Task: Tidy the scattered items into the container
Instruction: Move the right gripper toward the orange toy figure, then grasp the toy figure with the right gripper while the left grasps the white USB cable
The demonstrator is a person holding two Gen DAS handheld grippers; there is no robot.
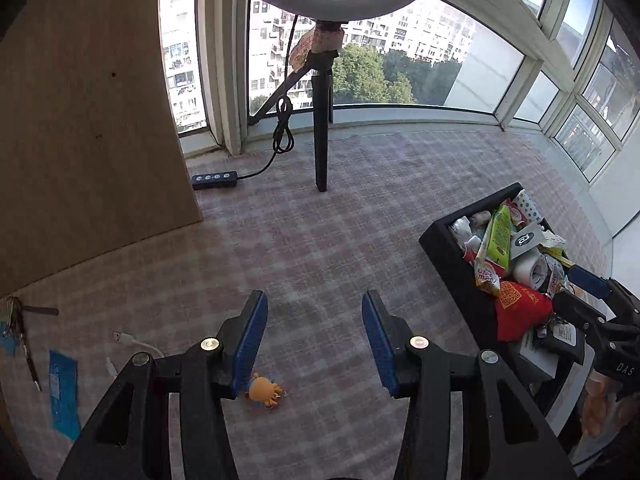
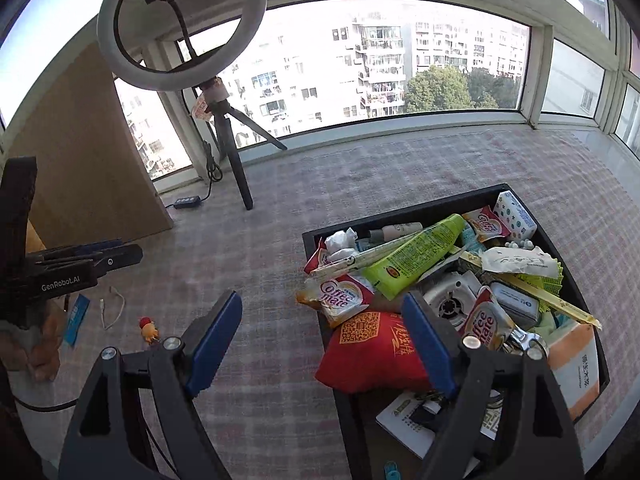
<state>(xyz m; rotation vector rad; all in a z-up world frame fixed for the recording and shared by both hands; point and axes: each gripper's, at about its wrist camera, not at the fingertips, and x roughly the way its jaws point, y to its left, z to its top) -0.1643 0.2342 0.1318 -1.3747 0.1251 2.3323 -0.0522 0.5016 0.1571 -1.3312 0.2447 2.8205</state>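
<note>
A black box [image 1: 452, 268] full of packets stands on the checked cloth at the right; it also shows in the right wrist view [image 2: 320, 236]. A small orange toy figure [image 1: 264, 390] lies on the cloth beside my left gripper's left finger; it also shows in the right wrist view [image 2: 149, 330]. My left gripper [image 1: 314, 338] is open and empty above the cloth. My right gripper [image 2: 320, 338] is open and empty, its right finger over the box's near left corner by a red pouch [image 2: 376, 350]. A white cable [image 1: 134, 346], a blue packet [image 1: 64, 396] and keys [image 1: 18, 320] lie at the left.
A ring light on a black tripod [image 1: 322, 136] stands at the back with its cable and controller [image 1: 214, 180]. A wooden panel [image 1: 88, 120] stands at the left. Windows bound the cloth at the back and right.
</note>
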